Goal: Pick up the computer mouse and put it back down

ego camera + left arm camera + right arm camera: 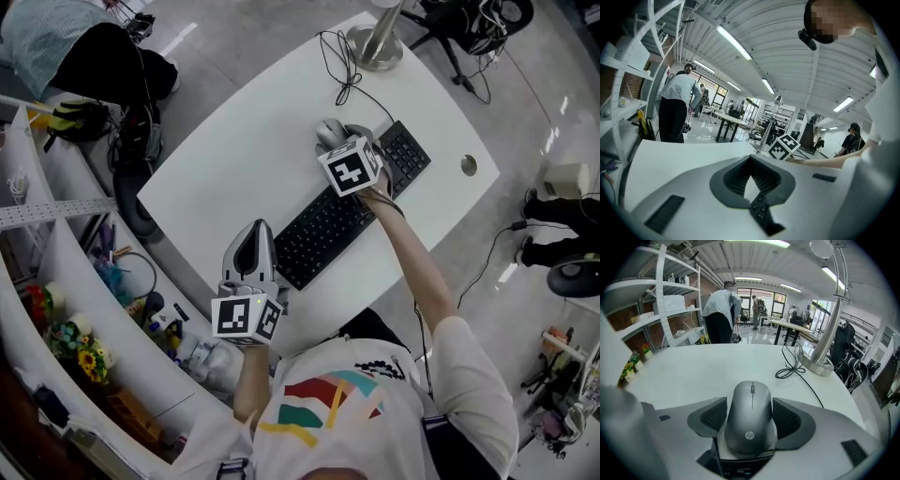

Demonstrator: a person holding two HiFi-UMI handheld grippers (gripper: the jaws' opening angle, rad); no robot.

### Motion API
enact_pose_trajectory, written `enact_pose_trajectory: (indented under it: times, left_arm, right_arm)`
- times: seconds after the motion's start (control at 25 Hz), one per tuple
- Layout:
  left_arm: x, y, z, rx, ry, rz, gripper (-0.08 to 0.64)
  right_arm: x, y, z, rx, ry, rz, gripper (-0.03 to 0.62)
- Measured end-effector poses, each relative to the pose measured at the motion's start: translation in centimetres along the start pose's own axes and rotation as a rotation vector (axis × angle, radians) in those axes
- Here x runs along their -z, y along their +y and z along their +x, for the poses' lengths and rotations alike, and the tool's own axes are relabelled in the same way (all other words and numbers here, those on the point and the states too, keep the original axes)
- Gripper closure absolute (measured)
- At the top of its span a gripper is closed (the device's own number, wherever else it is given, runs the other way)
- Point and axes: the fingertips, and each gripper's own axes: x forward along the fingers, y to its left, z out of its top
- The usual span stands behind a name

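Nearest the person, the left gripper [259, 230] hangs over the table's [244, 150] edge, jaws pressed together, empty. Beyond the keyboard [328, 225], the right gripper's [751, 412] 2 jaws pinch the computer mouse [330, 131] by its flanks. A good lift probably calls for even pressure and a level, straight rise clear of the keys.

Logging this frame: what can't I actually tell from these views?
- Whether the computer mouse is lifted: in the right gripper view its own body hides the table beneath it, and in the head view the right gripper covers most of it.
- Keyboard legends: too small in the head view.
- Shelf clutter: small, and cut off at the head view's left edge.
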Motion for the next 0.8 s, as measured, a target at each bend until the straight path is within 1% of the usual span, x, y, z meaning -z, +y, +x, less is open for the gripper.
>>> enact_pose_trajectory:
  times: [0.2,0.32,0.36,0.48,0.52,0.56,0.6,0.64,0.68,0.72,0.8]
  left_arm:
    - [-0.3,0.1,-0.2,0.002,-0.011,-0.007,0.515]
    - [-0.3,-0.1,-0.7,0.008,-0.015,-0.007,0.515]
    - [-0.4,-0.1,-0.8,0.01,-0.016,-0.008,0.515]
    - [-0.5,-0.3,-1.1,0.017,-0.022,-0.006,0.515]
    - [-0.6,-0.5,-1.3,0.019,-0.025,-0.003,0.515]
    - [-0.7,-0.7,-1.4,0.022,-0.029,0.002,0.515]
    - [-0.9,-1.0,-1.5,0.027,-0.034,0.008,0.515]
    - [-1.2,-1.3,-1.6,0.033,-0.039,0.012,0.515]
    - [-1.5,-1.7,-1.7,0.038,-0.045,0.014,0.515]
    - [-1.8,-2.0,-1.8,0.043,-0.053,0.015,0.515]
    - [-2.4,-2.8,-2.2,0.052,-0.073,0.022,0.515]
  right_arm:
    - [-0.2,0.1,-0.1,0.003,-0.013,0.007,0.299]
    - [-1.1,-0.1,-1.2,0.009,-0.061,0.028,0.299]
    - [-1.6,-0.1,-1.8,0.002,-0.08,0.043,0.299]
    - [-3.2,0.7,-4.5,-0.063,-0.147,0.1,0.301]
    - [-3.7,0.9,-5.7,-0.071,-0.177,0.108,0.302]
    - [-4.3,0.9,-7.0,-0.057,-0.209,0.112,0.356]
    - [-4.8,0.6,-8.3,-0.029,-0.239,0.113,0.47]
    - [-5.2,0.4,-9.6,0.003,-0.264,0.109,0.565]
    - [-5.5,0.2,-10.8,0.025,-0.287,0.102,0.58]
    - [-5.8,0.3,-12.0,0.034,-0.31,0.097,0.58]
    - [-6.3,0.7,-14.6,0.026,-0.359,0.106,0.58]
